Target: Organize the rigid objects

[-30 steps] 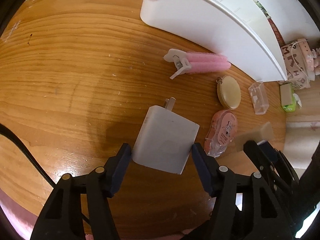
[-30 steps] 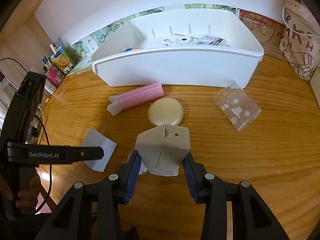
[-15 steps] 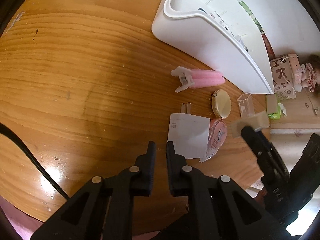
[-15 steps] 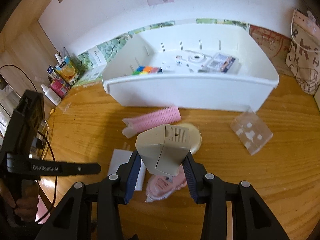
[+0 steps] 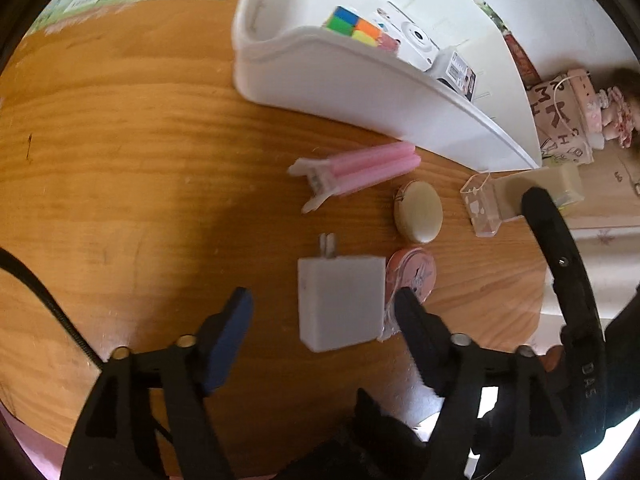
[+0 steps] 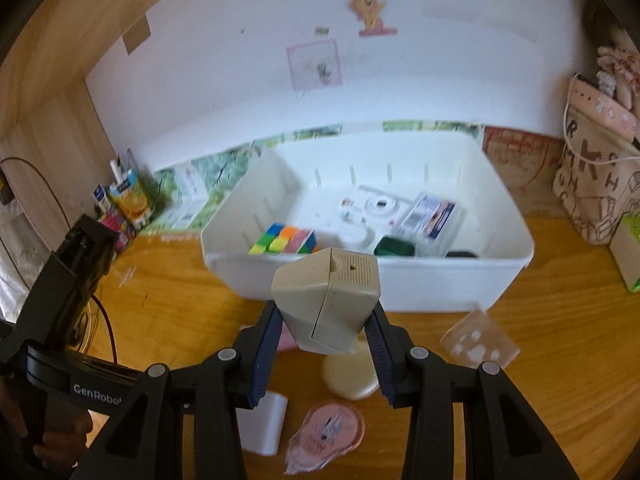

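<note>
Left tool: jaws spread wide and just been opening, above the table; nothing is gripped. The white charger lies on the wood between the two fingers, with a clear gap to the left finger; contact with the right finger cannot be judged.
Right tool: closed on the beige plug adapter, held up off the table in front of the bin.
White charger: flat on the table, prongs pointing toward the bin.
Pink tape dispenser: just right of the charger, touching its edge.
Round cream case: beyond the dispenser, apart from it.
Pink hair roller: lying near the bin's front wall.
Clear plastic box: on the table at the right, tilted.
White bin: at the back of the table; holds a colour cube, a white camera and a small printed box.
</note>
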### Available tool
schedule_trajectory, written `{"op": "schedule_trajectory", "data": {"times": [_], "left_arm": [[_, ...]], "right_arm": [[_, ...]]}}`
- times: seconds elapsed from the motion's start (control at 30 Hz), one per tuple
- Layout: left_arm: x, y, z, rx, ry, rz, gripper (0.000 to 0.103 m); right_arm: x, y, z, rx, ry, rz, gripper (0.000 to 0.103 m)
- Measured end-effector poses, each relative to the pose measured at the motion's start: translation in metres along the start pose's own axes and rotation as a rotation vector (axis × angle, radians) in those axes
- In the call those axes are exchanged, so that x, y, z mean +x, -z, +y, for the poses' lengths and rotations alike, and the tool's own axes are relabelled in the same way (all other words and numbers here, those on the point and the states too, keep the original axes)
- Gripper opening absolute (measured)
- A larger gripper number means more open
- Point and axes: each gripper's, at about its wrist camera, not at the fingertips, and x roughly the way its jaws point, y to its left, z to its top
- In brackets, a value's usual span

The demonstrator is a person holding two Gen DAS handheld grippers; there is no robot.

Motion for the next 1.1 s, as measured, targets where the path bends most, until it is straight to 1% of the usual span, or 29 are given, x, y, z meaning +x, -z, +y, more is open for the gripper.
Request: {"op": "schedule_trajectory", "data": {"times": [0.07, 0.1, 0.23, 0.37, 0.5, 0.6, 0.67, 0.77, 0.83, 0.87, 0.9, 1.0, 1.1], "left_arm": [[0.004, -0.004, -0.005, 0.002, -0.022, 0.009, 0.079], [0.008, -0.007, -0.008, 0.002, -0.047, 0.026, 0.079], [0.022, -0.013, -0.012, -0.015, -0.055, 0.079, 0.079], [0.032, -0.014, -0.018, -0.004, -0.077, 0.113, 0.079], [0.042, -0.011, -0.023, 0.013, -0.126, 0.148, 0.079], [0.049, -0.009, -0.022, 0.002, -0.15, 0.171, 0.079], [0.048, -0.007, -0.022, 0.001, -0.155, 0.162, 0.079], [0.049, -0.006, -0.024, -0.004, -0.168, 0.158, 0.076], [0.047, -0.005, -0.023, -0.011, -0.185, 0.153, 0.069], [0.046, -0.005, -0.021, -0.019, -0.178, 0.151, 0.067], [0.045, -0.004, -0.02, -0.029, -0.161, 0.15, 0.061], [0.042, -0.005, -0.012, -0.052, -0.134, 0.154, 0.061], [0.041, -0.004, -0.007, -0.059, -0.139, 0.157, 0.061]], "right_arm": [[-0.002, -0.001, -0.004, 0.007, 0.004, -0.022, 0.043], [-0.003, -0.002, -0.006, 0.01, 0.004, -0.03, 0.043], [-0.006, -0.004, -0.011, 0.011, 0.013, -0.044, 0.043], [-0.011, -0.006, -0.016, 0.016, 0.017, -0.06, 0.043], [-0.013, -0.008, -0.019, 0.013, 0.018, -0.07, 0.043], [-0.013, -0.01, -0.021, 0.007, 0.017, -0.073, 0.043], [-0.014, -0.011, -0.022, 0.002, 0.019, -0.075, 0.043], [-0.015, -0.011, -0.023, -0.002, 0.02, -0.076, 0.043], [-0.016, -0.011, -0.023, -0.003, 0.02, -0.076, 0.043], [-0.016, -0.011, -0.023, -0.003, 0.019, -0.075, 0.043], [-0.016, -0.011, -0.023, -0.004, 0.018, -0.075, 0.043], [-0.017, -0.012, -0.023, -0.009, 0.022, -0.077, 0.043], [-0.017, -0.012, -0.022, -0.014, 0.028, -0.073, 0.043]]}}
